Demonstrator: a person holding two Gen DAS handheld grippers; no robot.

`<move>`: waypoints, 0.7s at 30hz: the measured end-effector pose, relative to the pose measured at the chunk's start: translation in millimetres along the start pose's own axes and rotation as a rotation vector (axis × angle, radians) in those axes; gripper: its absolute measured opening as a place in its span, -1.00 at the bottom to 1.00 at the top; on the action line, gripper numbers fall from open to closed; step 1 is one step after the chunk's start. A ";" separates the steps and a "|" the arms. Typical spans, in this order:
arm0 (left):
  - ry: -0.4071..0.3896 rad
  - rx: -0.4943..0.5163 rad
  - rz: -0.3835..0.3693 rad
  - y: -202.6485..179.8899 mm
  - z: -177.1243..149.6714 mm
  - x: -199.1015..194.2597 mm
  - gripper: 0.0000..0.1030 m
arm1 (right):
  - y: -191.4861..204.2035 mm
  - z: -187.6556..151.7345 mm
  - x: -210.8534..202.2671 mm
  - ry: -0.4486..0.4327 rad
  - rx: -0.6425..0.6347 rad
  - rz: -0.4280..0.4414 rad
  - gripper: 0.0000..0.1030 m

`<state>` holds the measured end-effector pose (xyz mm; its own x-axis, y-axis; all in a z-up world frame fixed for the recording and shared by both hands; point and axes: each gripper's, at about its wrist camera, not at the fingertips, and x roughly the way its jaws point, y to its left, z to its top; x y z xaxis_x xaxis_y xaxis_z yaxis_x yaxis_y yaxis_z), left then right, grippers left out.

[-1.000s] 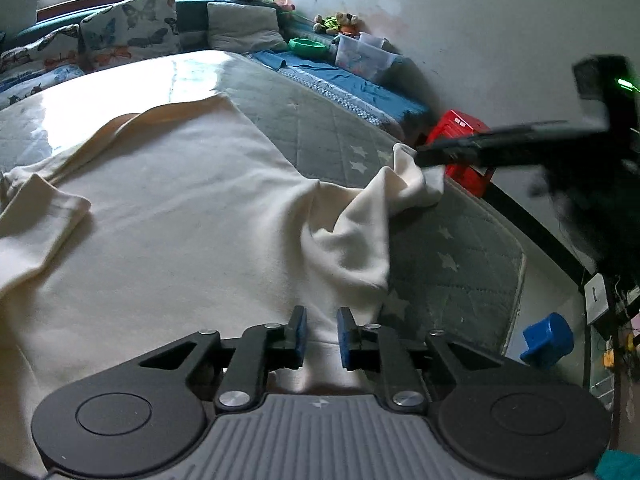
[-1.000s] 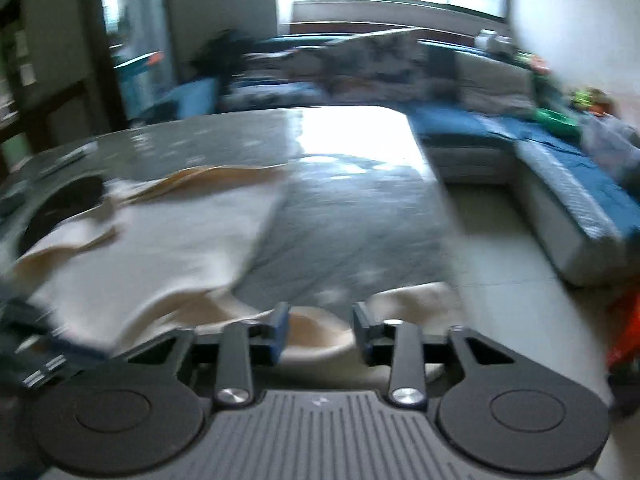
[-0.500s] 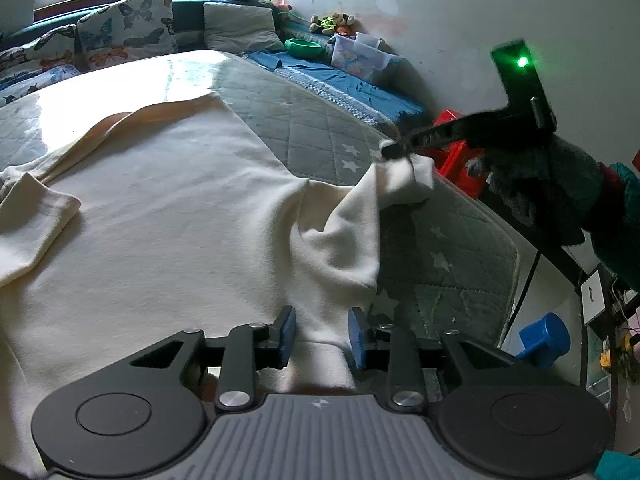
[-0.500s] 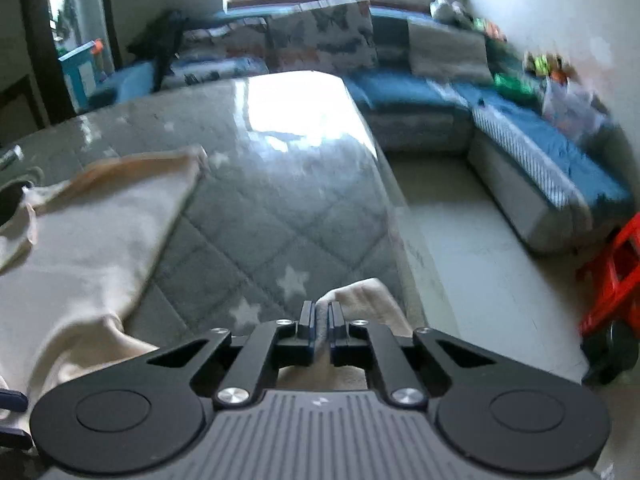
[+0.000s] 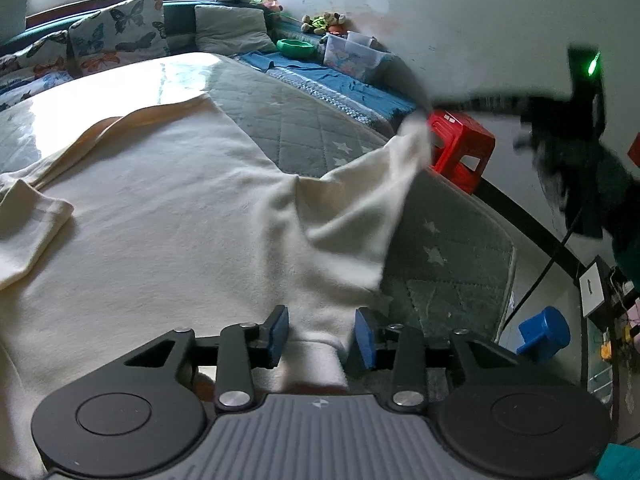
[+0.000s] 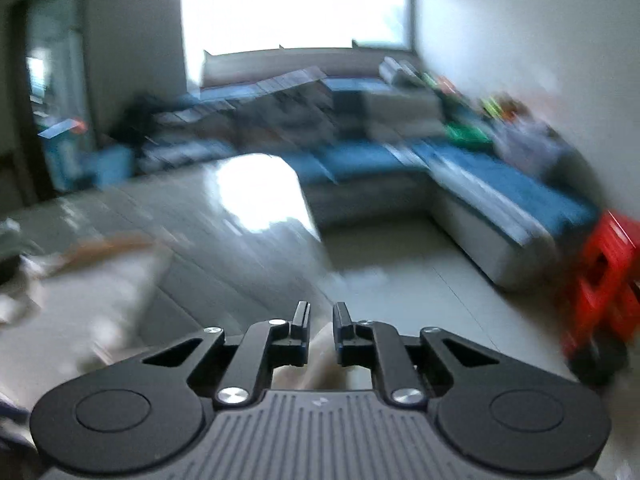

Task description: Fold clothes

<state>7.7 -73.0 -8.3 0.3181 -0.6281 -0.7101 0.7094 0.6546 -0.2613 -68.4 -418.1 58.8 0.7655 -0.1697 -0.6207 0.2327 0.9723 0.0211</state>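
Observation:
A cream shirt (image 5: 160, 240) lies spread on the grey quilted star mat (image 5: 312, 128). My left gripper (image 5: 322, 334) is open with its blue pads either side of the shirt's near hem, which lies loose between them. My right gripper (image 6: 320, 316) is shut on the shirt's sleeve end (image 6: 320, 356) and holds it lifted off the mat. In the left wrist view it (image 5: 424, 114) shows at the upper right, blurred, with the sleeve (image 5: 384, 176) stretched up to it. The right wrist view is motion-blurred.
The mat's right edge (image 5: 508, 256) drops to the floor. A red stool (image 5: 460, 148) and a blue stool (image 5: 544, 334) stand beside it. A blue sofa (image 5: 328, 76) with pillows, a toy box and a green bowl lines the far side.
My right gripper closed on the sleeve end and has lifted it up and to the right, pulling the sleeve taut. My left gripper's jaws have opened wider over the hem.

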 end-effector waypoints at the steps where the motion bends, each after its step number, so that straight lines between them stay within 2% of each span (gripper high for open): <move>1: 0.001 0.002 -0.001 -0.3 -0.1 -0.1 -0.19 | -7.3 -8.0 1.5 0.027 0.011 -0.027 -0.78; 4: 0.006 0.014 -0.007 -0.4 0.6 0.9 -0.18 | -16.0 -21.0 -2.7 0.049 0.032 -0.034 -0.77; 7: 0.008 0.014 -0.005 -1.1 1.0 1.6 -0.16 | -4.5 -19.0 -6.5 0.036 0.019 0.025 -0.75; 12: 0.006 -0.011 0.000 -0.6 0.5 0.0 -0.16 | 21.9 -13.5 18.8 0.073 -0.032 0.111 -0.65; 17: -0.016 -0.036 0.013 5.1 3.2 -14.9 -0.16 | 32.8 -9.7 53.5 0.125 -0.045 0.074 -0.63; 19: -0.045 -0.046 0.056 12.1 8.1 -26.7 -0.16 | 34.6 -6.5 55.1 0.118 -0.049 0.050 -0.62; 21: -0.075 -0.068 0.134 24.6 15.1 -35.9 -0.16 | 38.2 -3.4 46.7 0.097 -0.055 0.079 -0.60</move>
<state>23.2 -40.7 20.6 0.4545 -0.5614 -0.6916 0.6141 0.7599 -0.2132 -25.8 -388.3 27.9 0.7178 -0.0785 -0.6918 0.1384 0.9899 0.0313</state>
